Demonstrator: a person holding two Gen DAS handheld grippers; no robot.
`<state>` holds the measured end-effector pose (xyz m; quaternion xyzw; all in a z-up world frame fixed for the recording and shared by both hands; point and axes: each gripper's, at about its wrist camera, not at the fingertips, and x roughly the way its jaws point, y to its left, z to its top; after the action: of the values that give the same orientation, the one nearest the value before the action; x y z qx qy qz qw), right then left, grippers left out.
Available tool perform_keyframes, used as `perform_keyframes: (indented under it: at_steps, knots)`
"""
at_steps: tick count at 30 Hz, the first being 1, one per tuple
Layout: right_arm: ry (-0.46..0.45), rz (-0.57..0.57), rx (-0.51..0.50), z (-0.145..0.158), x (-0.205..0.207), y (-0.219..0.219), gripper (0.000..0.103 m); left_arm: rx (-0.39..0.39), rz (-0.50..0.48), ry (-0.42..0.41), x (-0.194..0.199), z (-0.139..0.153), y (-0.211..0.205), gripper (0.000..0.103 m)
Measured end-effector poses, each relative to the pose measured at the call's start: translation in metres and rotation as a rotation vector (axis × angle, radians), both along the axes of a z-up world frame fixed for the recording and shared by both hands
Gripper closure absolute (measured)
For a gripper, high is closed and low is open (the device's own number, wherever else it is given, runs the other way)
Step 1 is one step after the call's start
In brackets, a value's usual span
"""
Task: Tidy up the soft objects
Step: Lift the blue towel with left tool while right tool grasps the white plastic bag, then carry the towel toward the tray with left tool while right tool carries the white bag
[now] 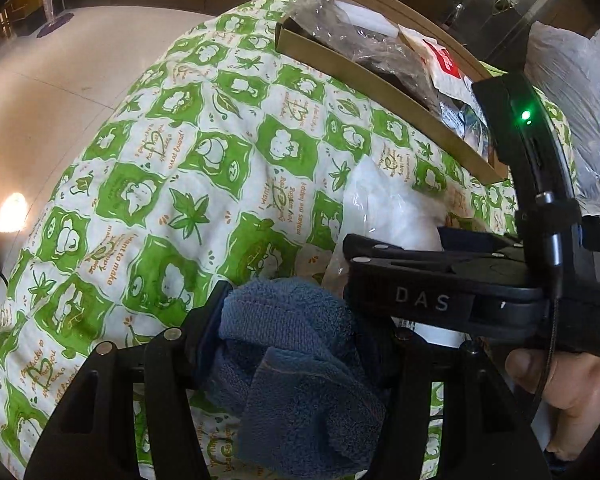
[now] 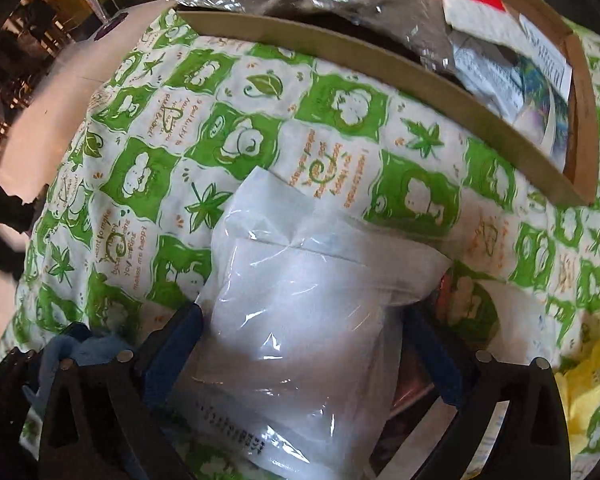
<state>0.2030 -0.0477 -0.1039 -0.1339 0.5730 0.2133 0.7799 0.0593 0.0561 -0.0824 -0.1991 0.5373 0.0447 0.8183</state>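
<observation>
A folded blue towel [image 1: 300,360] sits between the fingers of my left gripper [image 1: 296,320], which is shut on it just above the green-and-white quilt [image 1: 172,168]. The right gripper [image 1: 354,258] crosses in front from the right, held by a hand [image 1: 572,392], and hides part of the left gripper's right finger. In the right wrist view, a white soft pack in clear plastic [image 2: 300,300] lies on the quilt [image 2: 340,120] between the wide jaws of my right gripper [image 2: 302,324]. A gap shows at the right pad. The towel's edge [image 2: 80,350] peeks in at lower left.
A shallow cardboard box [image 1: 380,80] [image 2: 340,54] holding plastic-wrapped items and papers lies on the quilt behind. A large clear plastic bag [image 1: 580,92] stands at far right. Something yellow [image 2: 584,392] lies at the right. Pale floor [image 1: 60,80] lies beyond the quilt's left edge.
</observation>
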Motion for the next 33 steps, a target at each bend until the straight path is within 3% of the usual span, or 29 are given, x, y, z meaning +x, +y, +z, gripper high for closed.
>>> perform_keyframes:
  at_steps: [3,8,14,20,33]
  knots:
    - [-0.02,0.021,0.009,0.008,-0.001,-0.003,0.025,-0.01,0.005,-0.002,0.001,-0.001,0.001,0.047]
    - [-0.031,0.032,0.05,0.017,-0.002,-0.019,0.033,-0.015,0.007,-0.007,0.0,0.0,0.001,0.047]
    - [0.011,0.053,0.109,0.028,-0.008,-0.038,0.036,-0.021,0.003,-0.033,-0.005,0.006,0.003,0.047]
    - [0.04,0.11,0.15,0.068,-0.015,-0.072,0.036,-0.03,-0.033,-0.033,-0.006,0.009,-0.004,0.047]
    - [-0.002,0.181,0.215,0.112,-0.067,-0.119,0.036,0.008,-0.114,-0.042,-0.009,0.019,-0.027,0.047]
